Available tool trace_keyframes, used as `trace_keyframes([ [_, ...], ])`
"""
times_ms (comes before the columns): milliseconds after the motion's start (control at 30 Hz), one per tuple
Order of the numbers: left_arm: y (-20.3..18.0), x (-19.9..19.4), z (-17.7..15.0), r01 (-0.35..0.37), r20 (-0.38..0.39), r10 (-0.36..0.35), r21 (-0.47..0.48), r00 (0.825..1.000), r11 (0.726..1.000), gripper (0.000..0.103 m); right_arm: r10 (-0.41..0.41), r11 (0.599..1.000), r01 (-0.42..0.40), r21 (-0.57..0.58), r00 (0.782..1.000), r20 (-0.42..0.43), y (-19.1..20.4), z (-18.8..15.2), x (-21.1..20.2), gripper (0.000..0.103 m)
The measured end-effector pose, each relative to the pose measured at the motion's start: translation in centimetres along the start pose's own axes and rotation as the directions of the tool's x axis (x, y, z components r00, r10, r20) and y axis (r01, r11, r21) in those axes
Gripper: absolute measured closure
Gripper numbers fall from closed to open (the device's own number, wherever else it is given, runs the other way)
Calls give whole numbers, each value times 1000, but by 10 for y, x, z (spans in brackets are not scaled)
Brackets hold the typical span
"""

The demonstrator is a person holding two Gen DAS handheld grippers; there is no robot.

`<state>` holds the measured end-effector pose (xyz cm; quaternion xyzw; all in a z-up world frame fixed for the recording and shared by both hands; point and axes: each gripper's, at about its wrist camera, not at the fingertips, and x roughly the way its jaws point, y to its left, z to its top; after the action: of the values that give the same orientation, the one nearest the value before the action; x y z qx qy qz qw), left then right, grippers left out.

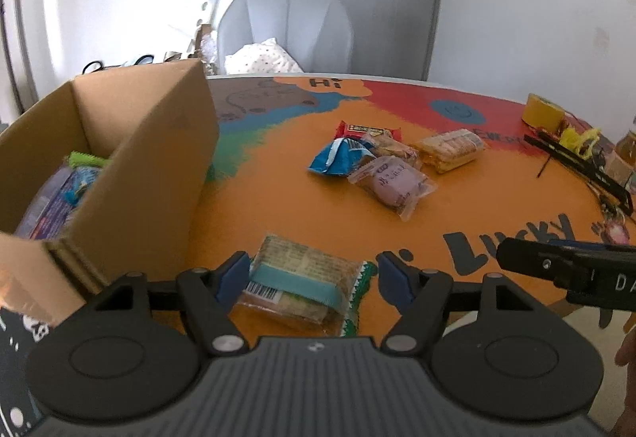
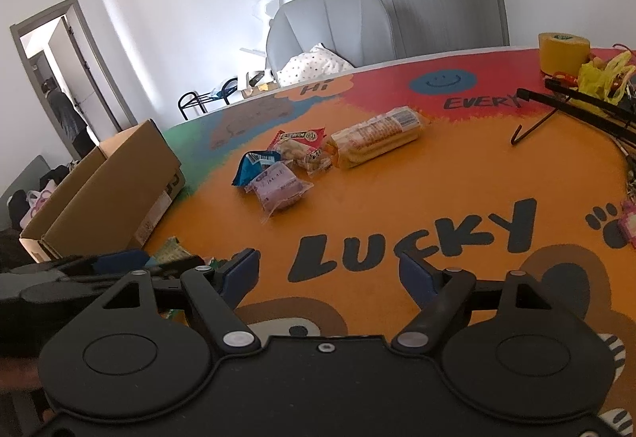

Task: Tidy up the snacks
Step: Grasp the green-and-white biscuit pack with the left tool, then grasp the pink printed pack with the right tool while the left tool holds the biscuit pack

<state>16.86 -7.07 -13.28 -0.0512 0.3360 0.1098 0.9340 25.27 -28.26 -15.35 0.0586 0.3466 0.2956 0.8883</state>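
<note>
The cracker packet (image 1: 306, 284) lies between my left tongs (image 1: 312, 272), which are open wide, near the table's (image 1: 278, 198) edge; the cardboard box (image 1: 131, 174) stands just left. My right tongs (image 2: 328, 272) are open, empty, with bare table ahead.

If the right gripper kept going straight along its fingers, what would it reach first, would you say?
Nothing sits between the open right gripper fingers; ahead lies bare table with the LUCKY lettering. Further on, probably the purple-wrapped snack or yellow cracker pack, though depth is unclear.
</note>
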Motion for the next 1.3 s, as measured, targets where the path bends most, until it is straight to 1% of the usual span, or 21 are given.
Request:
trace_keyframes([
  [133,-4,7,-4,-6,-23,7,22,1000,1000,31,-3,1000,3,2,1000,-2,-1,0,0,25],
  [367,4,6,-8,44,-72,-47,-37,996,998,33,1,1000,-1,0,1000,-5,-1,0,4,25],
  [467,3,5,-11,40,-54,-41,-29,998,999,40,8,1000,-8,-11,1000,-6,2,0,5,25],
  [533,6,5,-10,42,-49,-45,-48,998,998,50,11,1000,-11,-14,1000,-9,3,0,7,25],
  [633,8,7,-7,52,-47,-55,-59,997,997,55,9,1000,-10,-23,1000,-13,6,1,10,26],
  [833,10,8,-2,64,-39,-67,-73,997,995,57,12,999,-12,-31,1000,-12,11,10,19,30],
  [1100,17,11,16,62,-6,-63,-88,998,994,57,21,998,-22,-57,1000,-23,19,26,39,34],
  [1233,21,18,25,67,-8,-68,-107,998,992,57,33,996,-35,-79,999,-30,25,35,50,34],
  [1300,22,23,28,53,-12,-55,-114,998,992,57,44,995,-46,-89,999,-25,27,40,54,34],
])
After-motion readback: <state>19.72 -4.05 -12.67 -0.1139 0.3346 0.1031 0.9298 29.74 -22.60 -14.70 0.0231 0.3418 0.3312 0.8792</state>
